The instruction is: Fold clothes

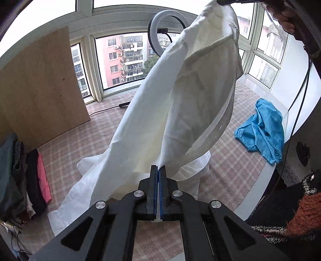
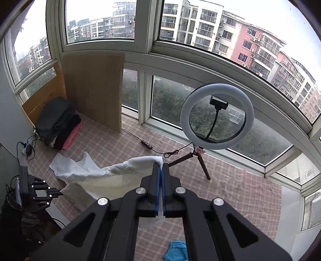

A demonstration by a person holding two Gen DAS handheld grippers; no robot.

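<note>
A white shirt (image 1: 180, 104) hangs stretched in the air over the checked mat. My left gripper (image 1: 158, 167) is shut on its lower edge, low over the mat. My right gripper (image 2: 161, 165) is shut on another edge of the shirt (image 2: 112, 172) and holds it high; in the left wrist view that gripper shows at the top right edge (image 1: 230, 2). In the right wrist view the shirt drapes down to the left, its tail lying on the mat, and the left gripper (image 2: 60, 193) shows at the far left.
A crumpled blue garment (image 1: 260, 130) lies on the mat to the right. A stack of folded dark and pink clothes (image 2: 58, 124) sits by a wooden board (image 2: 94, 90) at the left. A ring light on a tripod (image 2: 216, 116) stands by the windows, its cable on the mat.
</note>
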